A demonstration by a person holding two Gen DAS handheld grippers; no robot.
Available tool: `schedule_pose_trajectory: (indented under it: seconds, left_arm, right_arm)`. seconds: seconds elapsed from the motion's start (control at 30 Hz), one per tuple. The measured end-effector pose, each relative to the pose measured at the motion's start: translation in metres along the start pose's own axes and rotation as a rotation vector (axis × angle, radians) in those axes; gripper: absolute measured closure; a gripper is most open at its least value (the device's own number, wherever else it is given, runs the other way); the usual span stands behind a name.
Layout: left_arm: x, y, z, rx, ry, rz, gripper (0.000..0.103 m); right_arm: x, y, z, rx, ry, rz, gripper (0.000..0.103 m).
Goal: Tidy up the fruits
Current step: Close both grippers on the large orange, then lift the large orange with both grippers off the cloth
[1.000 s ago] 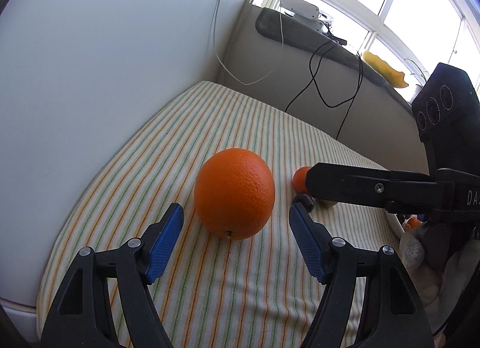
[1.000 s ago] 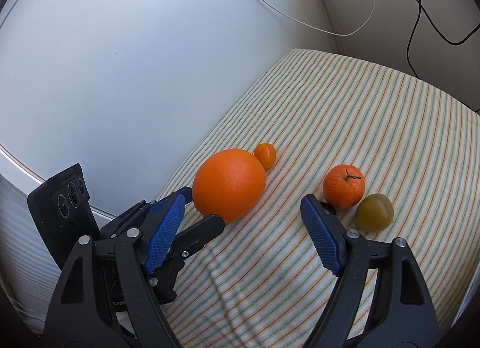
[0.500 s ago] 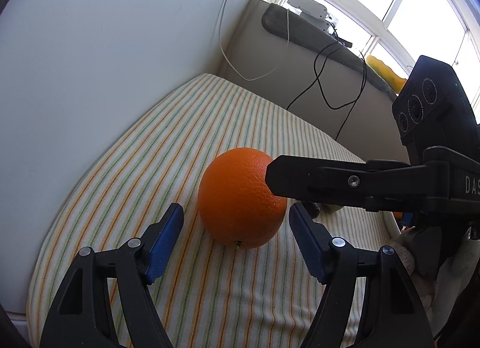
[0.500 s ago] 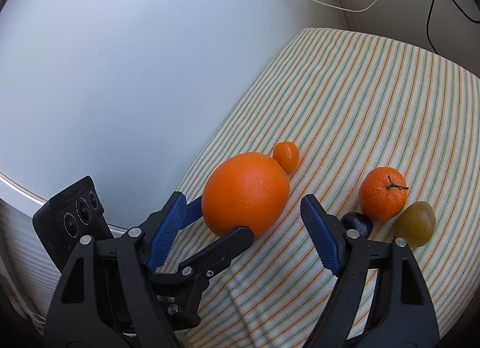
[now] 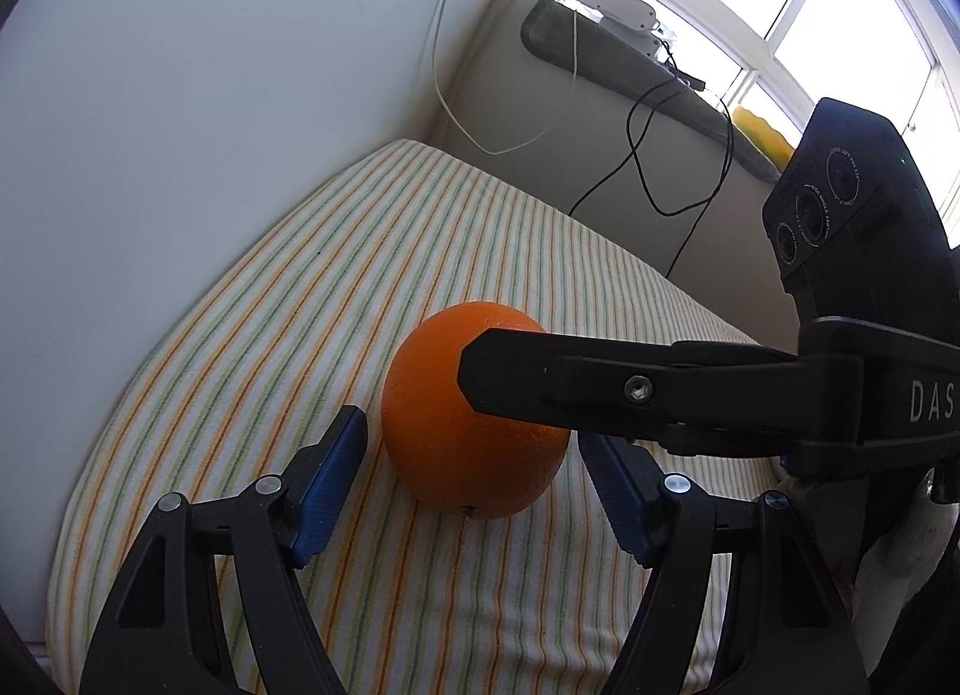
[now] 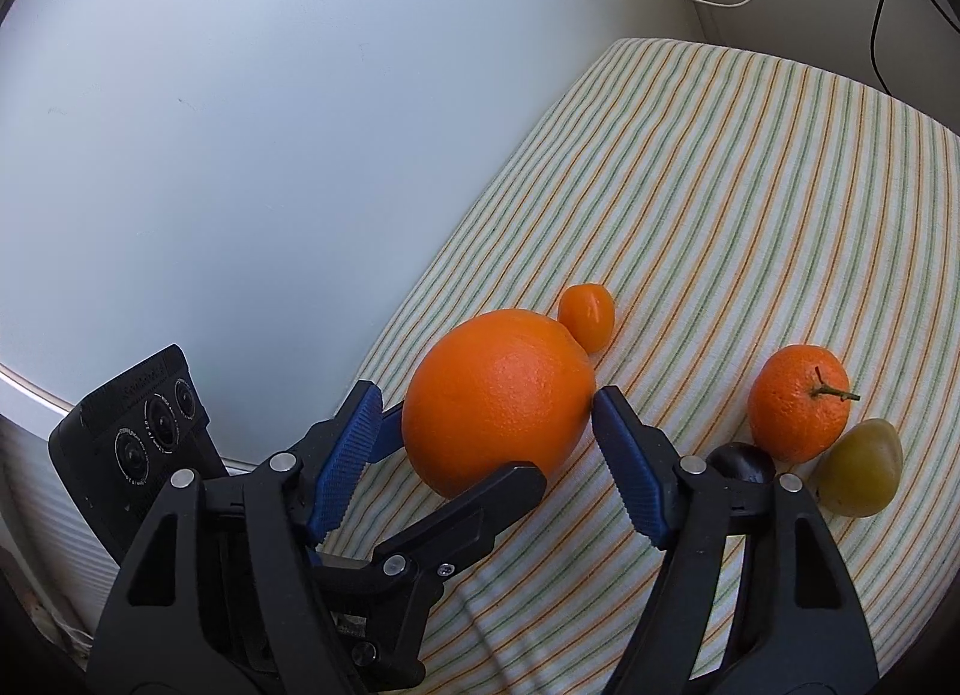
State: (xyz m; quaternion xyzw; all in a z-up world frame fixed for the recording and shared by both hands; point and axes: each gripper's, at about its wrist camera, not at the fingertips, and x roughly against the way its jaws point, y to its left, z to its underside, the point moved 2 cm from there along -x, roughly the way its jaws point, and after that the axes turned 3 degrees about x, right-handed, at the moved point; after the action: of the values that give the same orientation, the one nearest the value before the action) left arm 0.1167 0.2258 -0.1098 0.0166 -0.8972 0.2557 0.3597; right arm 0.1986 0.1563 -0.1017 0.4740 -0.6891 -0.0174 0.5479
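Large round orange [image 5: 456, 431] with dimpled, glossy skin, resting on a desk [image 5: 372, 251] under soft cloth striped orange and green. Left claw [image 5: 474, 473] open, ribbed blue pads flanking the orange without touching. Right claw [image 6: 486, 443] open too, black plastic fingers either side of the same fruit, right pad just beside its skin. Behind it, touching, a tiny oval kumquat [image 6: 587, 315]. To the right, clustered: stemmed mandarin [image 6: 798, 401], smooth green plum [image 6: 859, 467], dark glossy grape [image 6: 741, 462].
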Motion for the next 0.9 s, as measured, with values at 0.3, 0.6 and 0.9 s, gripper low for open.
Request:
schedule_pose_trajectory:
  seconds: [0.3, 0.6, 0.9]
  left_arm:
    - [-0.002, -0.002, 0.000, -0.006, 0.000, 0.002, 0.037]
    - [-0.002, -0.006, 0.000, -0.021, -0.019, -0.024, 0.038]
    - [0.005, -0.010, 0.003, -0.034, -0.047, -0.036, 0.038]
  right_arm:
    - [0.004, 0.000, 0.004, -0.009, 0.002, 0.000, 0.034]
    - [0.009, 0.002, 0.008, -0.010, -0.011, -0.003, 0.036]
    - [0.013, 0.006, 0.010, 0.000, -0.023, -0.012, 0.036]
